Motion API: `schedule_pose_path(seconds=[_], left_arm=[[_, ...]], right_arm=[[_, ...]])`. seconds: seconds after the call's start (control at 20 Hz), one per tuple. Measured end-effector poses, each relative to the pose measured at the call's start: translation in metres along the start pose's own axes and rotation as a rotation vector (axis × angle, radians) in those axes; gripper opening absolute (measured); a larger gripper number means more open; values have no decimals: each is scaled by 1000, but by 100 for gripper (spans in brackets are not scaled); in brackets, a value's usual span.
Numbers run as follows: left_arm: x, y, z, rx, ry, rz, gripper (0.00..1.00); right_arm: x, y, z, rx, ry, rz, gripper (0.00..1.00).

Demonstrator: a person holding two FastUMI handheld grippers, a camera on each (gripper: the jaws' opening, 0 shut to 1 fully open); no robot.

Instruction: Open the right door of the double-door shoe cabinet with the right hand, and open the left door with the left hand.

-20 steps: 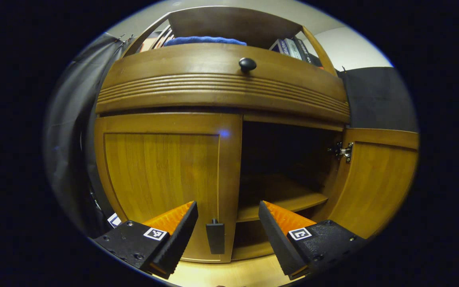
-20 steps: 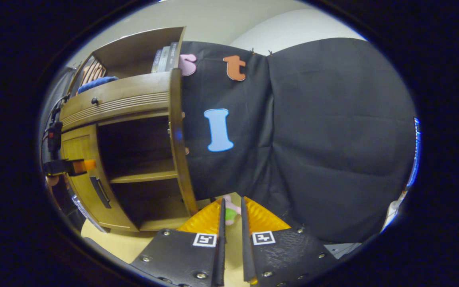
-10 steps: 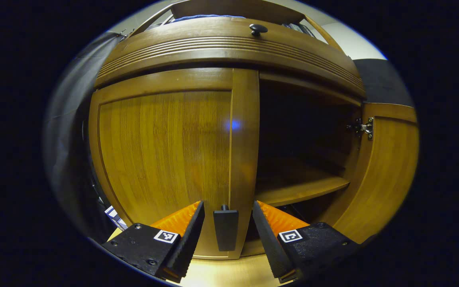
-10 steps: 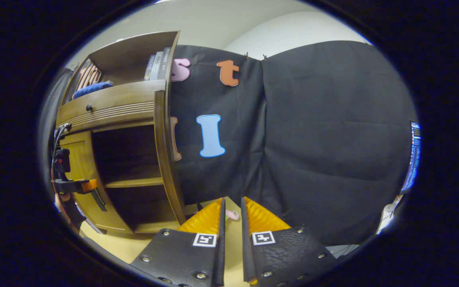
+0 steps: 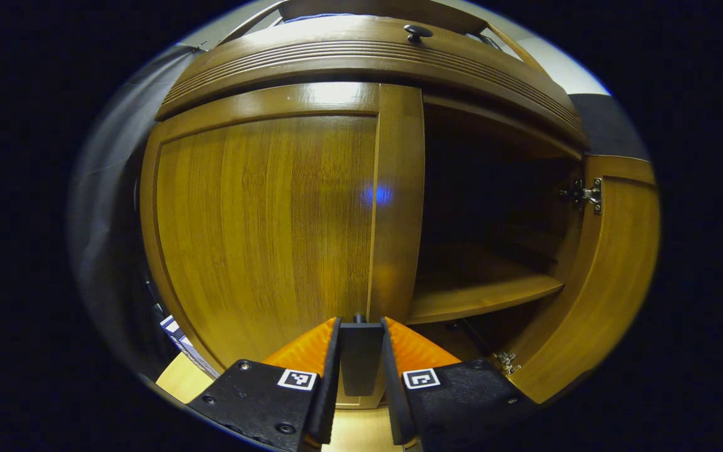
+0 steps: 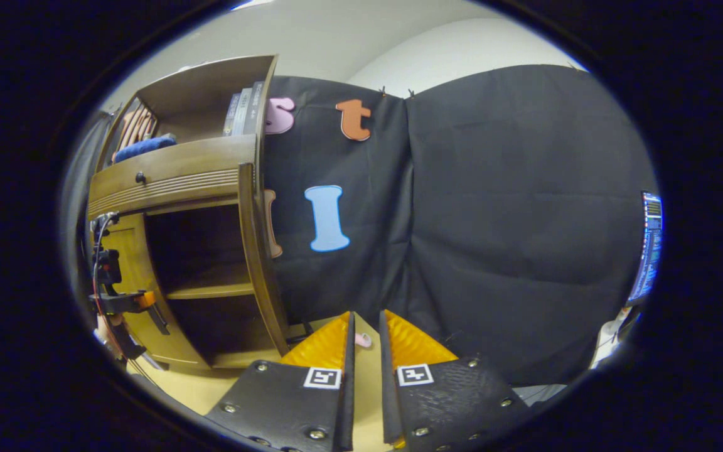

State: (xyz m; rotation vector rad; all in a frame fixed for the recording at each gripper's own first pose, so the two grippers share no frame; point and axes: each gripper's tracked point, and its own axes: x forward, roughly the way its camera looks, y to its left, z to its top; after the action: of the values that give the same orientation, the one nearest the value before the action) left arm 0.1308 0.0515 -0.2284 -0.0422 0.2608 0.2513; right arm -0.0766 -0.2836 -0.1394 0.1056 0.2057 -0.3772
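A: Shoe cabinet (image 5: 349, 59) right up close in the left gripper view. Left door (image 5: 261, 220) shut, flush with the frame. Right door (image 5: 612, 263) swung wide, with a hinge (image 5: 587, 193) at its top inner edge and a bare shelf (image 5: 481, 295) in the dark compartment behind.

B: Seen from farther off and to the side in the right gripper view. Same right door edge-on there, as a thin upright strip. Adds the upper part: books (image 6: 239, 113) in the open top shelf, a blue cloth (image 6: 145, 145) beside them. Also a wide stretch of black booth wall (image 6: 512, 220) and a small pink thing (image 6: 363, 339) on the light surface (image 6: 198, 386).

A: And the left hand-held gripper (image 5: 360, 328)?

B: Closed down on the dark handle (image 5: 361, 364) near the bottom of the left door, one finger pressing each side. Visible from the side in the right gripper view too, far left, against that door.

A: Drawer knob (image 5: 418, 31) at the very top of the close view, above the grooved front.

B: Right hand-held gripper (image 6: 364, 326) well apart from the cabinet, pointing at the booth wall. Fingers nearly together, only a slim gap. Holds nothing, touches nothing; just the pink thing showing through the gap, farther off.
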Motion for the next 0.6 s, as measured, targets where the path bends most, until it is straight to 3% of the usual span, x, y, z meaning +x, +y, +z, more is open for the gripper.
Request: schedule_pose_path(seconds=[0.35, 0.6], left_arm=[[-32, 5, -5, -25, 0, -5, 31], [-65, 14, -10, -54, 4, -2, 34]], right_arm=[[-7, 14, 19, 0, -31, 67, 18], [-7, 33, 28, -4, -42, 137, 18]])
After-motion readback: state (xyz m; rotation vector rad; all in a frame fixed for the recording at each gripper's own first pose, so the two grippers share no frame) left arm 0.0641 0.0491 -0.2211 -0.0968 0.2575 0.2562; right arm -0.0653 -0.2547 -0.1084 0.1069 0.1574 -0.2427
